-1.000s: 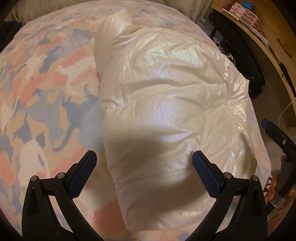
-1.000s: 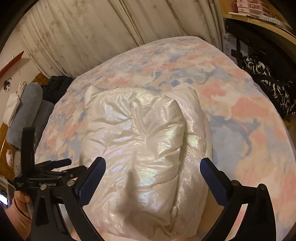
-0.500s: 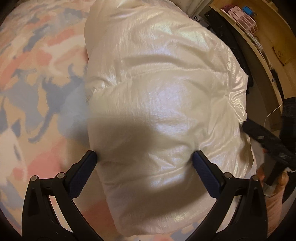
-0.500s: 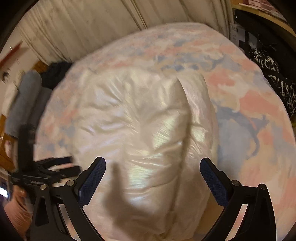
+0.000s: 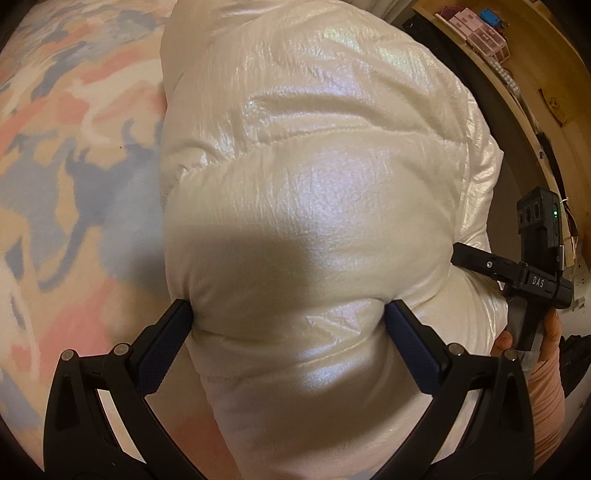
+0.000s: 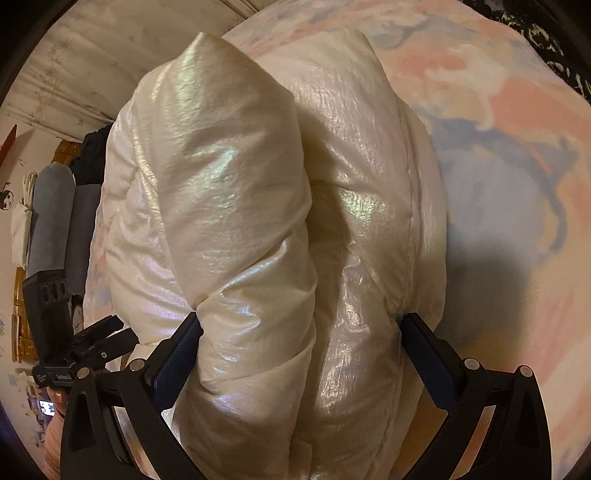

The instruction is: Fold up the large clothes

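Note:
A shiny cream puffer jacket (image 5: 317, 184) lies folded into a thick bundle on a bed with a pink, blue and white patterned cover (image 5: 66, 155). My left gripper (image 5: 288, 317) is wide open and pressed down onto the bundle's near end, one finger at each side. My right gripper (image 6: 301, 328) is also wide open and straddles the jacket (image 6: 236, 206) from the opposite end, its fingers pushed into the puffy fabric. Each gripper shows in the other's view: the right one (image 5: 517, 273) and the left one (image 6: 88, 347).
A wooden desk with small boxes (image 5: 480, 26) curves along the right of the bed. Dark clothes and grey pillows (image 6: 55, 206) lie by the curtain (image 6: 92, 55) at the bed's far side.
Both grippers have moved down and forward from above the bed onto the jacket, and now press into it from opposite ends. The jaws have stayed open.

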Motion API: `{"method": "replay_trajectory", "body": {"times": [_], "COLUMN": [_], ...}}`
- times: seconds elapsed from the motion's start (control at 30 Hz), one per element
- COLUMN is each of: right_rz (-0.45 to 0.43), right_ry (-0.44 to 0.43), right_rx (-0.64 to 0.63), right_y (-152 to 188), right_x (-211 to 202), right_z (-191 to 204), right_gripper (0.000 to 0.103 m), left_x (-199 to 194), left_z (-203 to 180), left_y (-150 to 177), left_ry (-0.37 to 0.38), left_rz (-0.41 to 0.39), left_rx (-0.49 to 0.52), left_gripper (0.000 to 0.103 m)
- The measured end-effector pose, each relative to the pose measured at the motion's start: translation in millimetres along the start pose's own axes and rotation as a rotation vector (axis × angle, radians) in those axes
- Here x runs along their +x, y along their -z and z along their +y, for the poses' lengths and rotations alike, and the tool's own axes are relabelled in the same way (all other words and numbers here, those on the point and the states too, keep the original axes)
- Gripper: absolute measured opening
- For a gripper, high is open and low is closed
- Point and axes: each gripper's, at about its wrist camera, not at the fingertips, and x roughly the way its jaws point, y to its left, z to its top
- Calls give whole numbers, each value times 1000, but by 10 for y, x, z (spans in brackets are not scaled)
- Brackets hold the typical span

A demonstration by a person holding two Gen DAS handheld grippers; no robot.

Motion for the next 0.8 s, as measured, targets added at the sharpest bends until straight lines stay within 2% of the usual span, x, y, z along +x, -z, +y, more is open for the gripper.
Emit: {"method": "replay_trajectory", "body": {"times": [0.2, 0.33, 0.43, 0.53, 0.63, 0.8], "right_rz": [5, 42, 52, 82, 95, 87], "right_ry": [-71, -61, -19, -22, -46, -142], "right_rx": [37, 63, 78, 107, 107, 164], "right_y": [-58, -91, -50, -43, -79, -45], "right_x": [-20, -189, -313, -386, -416, -449], "right_z": [-161, -232, -203, -225, -339, -496], "right_gripper": [102, 103, 103, 103, 103, 103], "left_x": [3, 36, 45, 43, 68, 63], "left_z": [-15, 3, -31, -3, 6, 49], "left_y": [-161, -219, -230, -217, -273, -300], "left_ry": [-16, -28, -34, -41, -50, -42], "left_rz": [45, 60, 66, 72, 77, 77], "left_rx": [-24, -22, -24, -22, -18, -28], "left_gripper": [103, 103, 103, 103, 103, 103]}}
